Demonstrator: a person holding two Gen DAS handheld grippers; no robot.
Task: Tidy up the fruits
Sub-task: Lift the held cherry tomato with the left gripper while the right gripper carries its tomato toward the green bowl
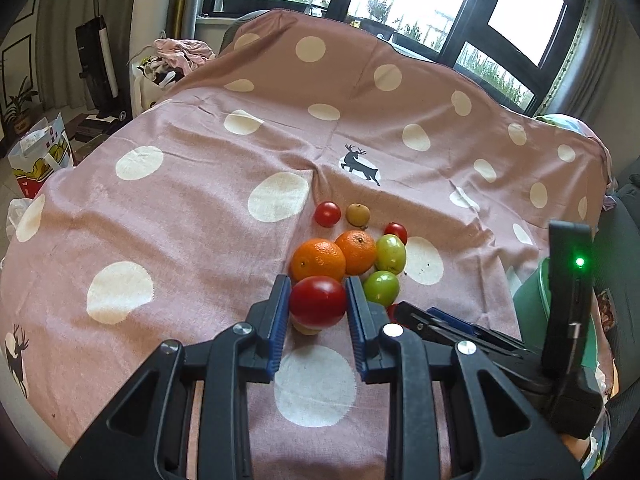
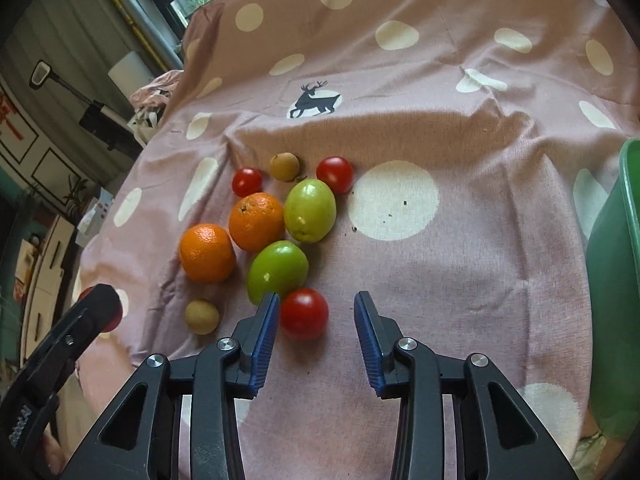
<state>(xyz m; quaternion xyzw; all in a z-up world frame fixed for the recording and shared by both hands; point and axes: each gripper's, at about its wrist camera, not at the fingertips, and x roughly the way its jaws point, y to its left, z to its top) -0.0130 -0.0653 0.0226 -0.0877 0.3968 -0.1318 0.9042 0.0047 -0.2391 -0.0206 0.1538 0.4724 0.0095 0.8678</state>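
I am clamping the left claw on a red tomato near the fruit pile on the tabletop, while my right claw, jaws apart, is needing to centre on another tomato.

Left gripper clamping red tomato between blue pads. Two oranges sitting just beyond, touching. Green fruits lying beside them on pink polka-dot cloth. Right gripper reaching in alongside.
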